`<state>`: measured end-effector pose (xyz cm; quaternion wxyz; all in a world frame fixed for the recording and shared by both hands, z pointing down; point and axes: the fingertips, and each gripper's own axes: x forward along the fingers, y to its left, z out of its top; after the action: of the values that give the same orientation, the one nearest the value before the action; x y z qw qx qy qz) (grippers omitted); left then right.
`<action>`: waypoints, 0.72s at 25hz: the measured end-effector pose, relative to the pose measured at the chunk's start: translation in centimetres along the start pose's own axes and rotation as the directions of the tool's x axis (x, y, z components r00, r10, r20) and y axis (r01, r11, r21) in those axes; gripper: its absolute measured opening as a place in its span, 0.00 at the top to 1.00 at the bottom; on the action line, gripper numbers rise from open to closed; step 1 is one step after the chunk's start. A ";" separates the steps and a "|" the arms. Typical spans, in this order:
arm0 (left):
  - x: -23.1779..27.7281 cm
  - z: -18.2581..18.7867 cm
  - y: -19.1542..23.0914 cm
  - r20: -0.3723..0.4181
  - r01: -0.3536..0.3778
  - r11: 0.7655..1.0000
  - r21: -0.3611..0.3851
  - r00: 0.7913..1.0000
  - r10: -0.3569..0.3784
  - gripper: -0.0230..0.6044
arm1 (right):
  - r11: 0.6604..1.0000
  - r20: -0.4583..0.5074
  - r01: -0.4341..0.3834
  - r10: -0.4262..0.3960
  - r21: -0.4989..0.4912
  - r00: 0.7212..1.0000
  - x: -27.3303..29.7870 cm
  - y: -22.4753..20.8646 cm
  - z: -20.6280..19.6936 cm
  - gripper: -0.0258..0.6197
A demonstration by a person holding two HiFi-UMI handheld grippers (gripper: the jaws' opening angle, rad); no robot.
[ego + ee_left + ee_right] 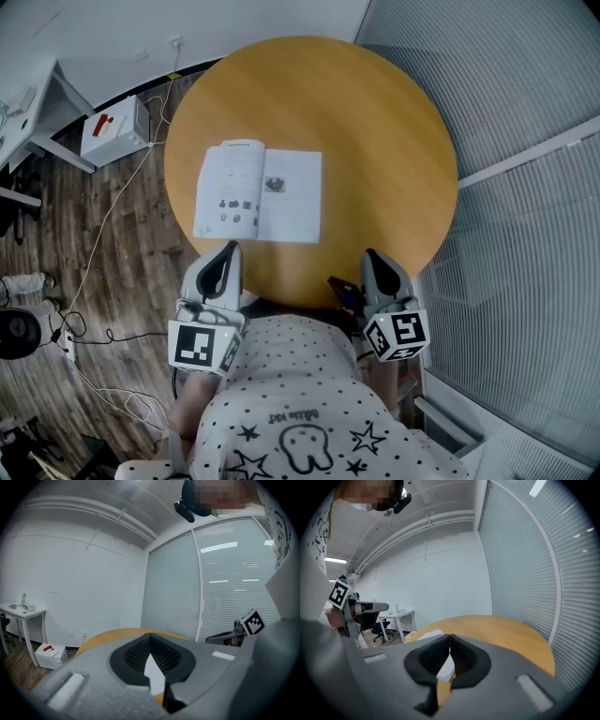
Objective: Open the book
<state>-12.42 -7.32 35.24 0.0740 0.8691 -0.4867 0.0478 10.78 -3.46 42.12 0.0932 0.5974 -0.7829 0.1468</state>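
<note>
On the round table [394,141] the book [259,191] lies open; near its edge, the left gripper [225,255] and right gripper [373,261] have jaws together, empty.

Book [258,190] lies on the surface [375,112], ahead of both sets of jaws and touching neither. It sits just ahead of the left gripper [229,247], a little to the right of its jaws. From the right gripper [367,253] it lies ahead and to the left, farther off. Both grippers are at the near edge of the surface, well apart, with the person's torso [300,403] behind them. Box [114,129] stands on the floor [122,272], ahead and left of the left jaws, beside the surface's edge. Desk [23,108] stands left of the box. Cable [98,234] runs along the floor left of the left jaws
</note>
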 end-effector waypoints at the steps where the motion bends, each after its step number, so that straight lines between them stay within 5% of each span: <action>1: 0.0 0.0 0.1 0.000 0.000 1.000 0.000 1.000 0.000 0.95 | 1.000 -0.006 -0.005 0.005 -0.014 1.000 0.1 0.2 0.0 0.95; 18: 0.3 -0.4 0.5 -0.010 0.000 1.000 -0.006 1.000 0.000 0.95 | 0.999 -0.023 -0.014 0.014 -0.031 1.000 0.5 0.2 -0.4 0.95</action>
<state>-12.67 -7.78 35.75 0.0793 0.8685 -0.4866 0.0508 10.42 -3.71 42.59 0.1103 0.5886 -0.7882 0.1421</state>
